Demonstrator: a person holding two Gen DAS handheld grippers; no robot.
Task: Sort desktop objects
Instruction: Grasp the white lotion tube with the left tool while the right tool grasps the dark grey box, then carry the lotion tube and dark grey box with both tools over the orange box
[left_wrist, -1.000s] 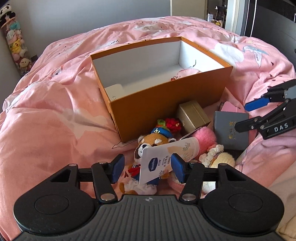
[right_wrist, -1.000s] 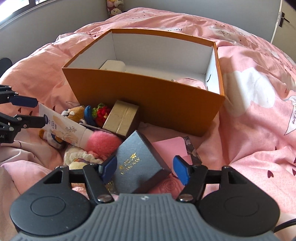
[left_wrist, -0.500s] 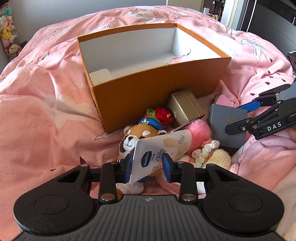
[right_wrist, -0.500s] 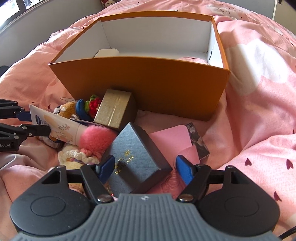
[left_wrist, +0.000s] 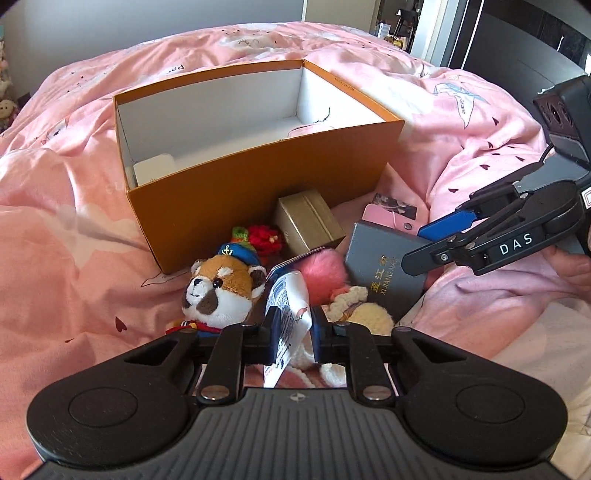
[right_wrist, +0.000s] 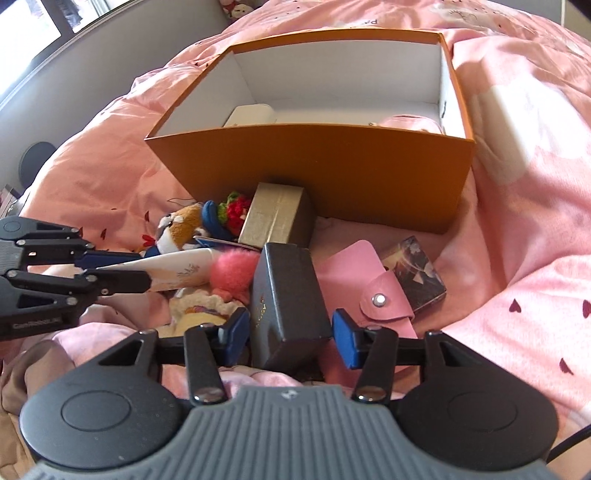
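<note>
While the left gripper (left_wrist: 293, 328) clamps the tube's (right_wrist: 173, 271) crimped end—cap toward the pompom (right_wrist: 234, 267)—right jaws straddle the box (right_wrist: 286, 306).

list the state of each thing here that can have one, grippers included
orange box: open, no lid, upright, a few items inside
left gripper: jaws have just been closing, now shut on the lotion tube
lotion tube: lying flat, flat end pinched
right gripper: jaws have just been closing, still open around the grey box
grey box: closed, not yet gripped
gold box: closed
pink card wallet: snapped shut
plush animal: lying free
</note>
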